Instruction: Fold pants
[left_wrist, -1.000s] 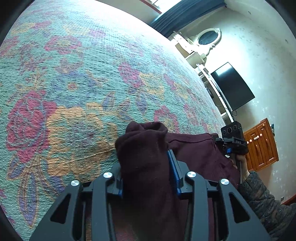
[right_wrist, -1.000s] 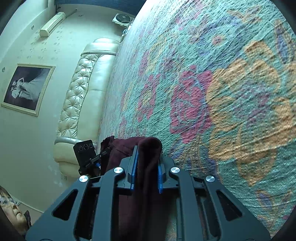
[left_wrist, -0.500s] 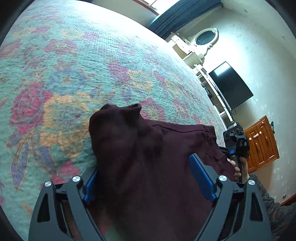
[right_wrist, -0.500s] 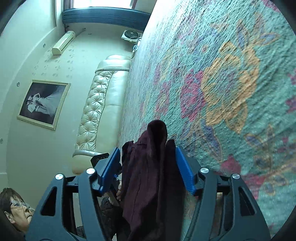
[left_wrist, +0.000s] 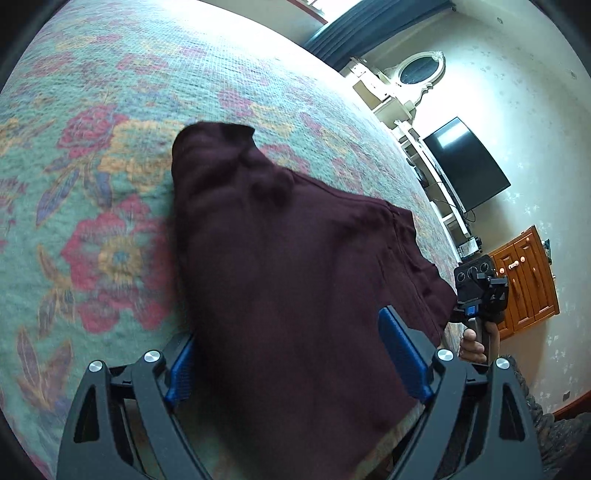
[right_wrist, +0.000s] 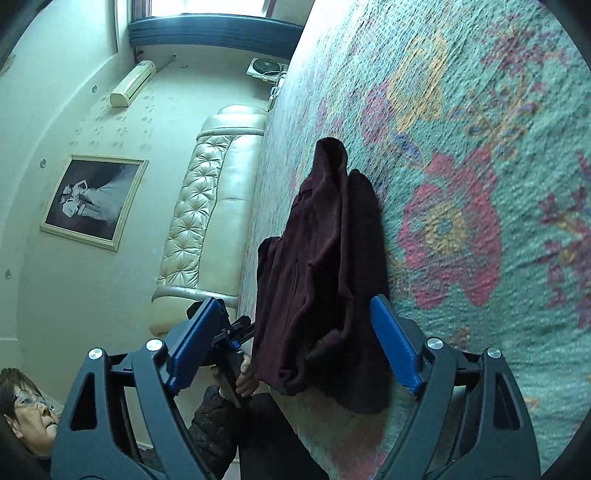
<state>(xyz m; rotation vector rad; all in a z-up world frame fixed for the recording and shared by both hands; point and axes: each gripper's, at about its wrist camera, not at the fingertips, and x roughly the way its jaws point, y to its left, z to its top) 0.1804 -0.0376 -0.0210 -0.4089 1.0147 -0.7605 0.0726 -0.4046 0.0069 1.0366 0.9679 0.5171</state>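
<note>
Dark maroon pants (left_wrist: 288, 266) lie folded on a floral bedspread (left_wrist: 110, 110). My left gripper (left_wrist: 295, 354) is open, its blue pads on either side of the near end of the cloth without pinching it. In the right wrist view the same pants (right_wrist: 325, 266) lie in a bunched pile on the bedspread (right_wrist: 480, 147). My right gripper (right_wrist: 291, 354) is open wide and straddles the near end of the pile. The right gripper's body (left_wrist: 480, 291) shows in the left wrist view at the far corner of the pants.
A cream tufted headboard (right_wrist: 210, 206) runs along the bed's far side, under a framed photo (right_wrist: 92, 199). A television (left_wrist: 465, 162) and a wooden cabinet (left_wrist: 524, 280) stand beyond the bed. The person's face (right_wrist: 26, 410) is at the lower left.
Both grippers were shut on the pants one second ago. Both have opened, let the cloth drop onto the bedspread, and pulled back from it.
</note>
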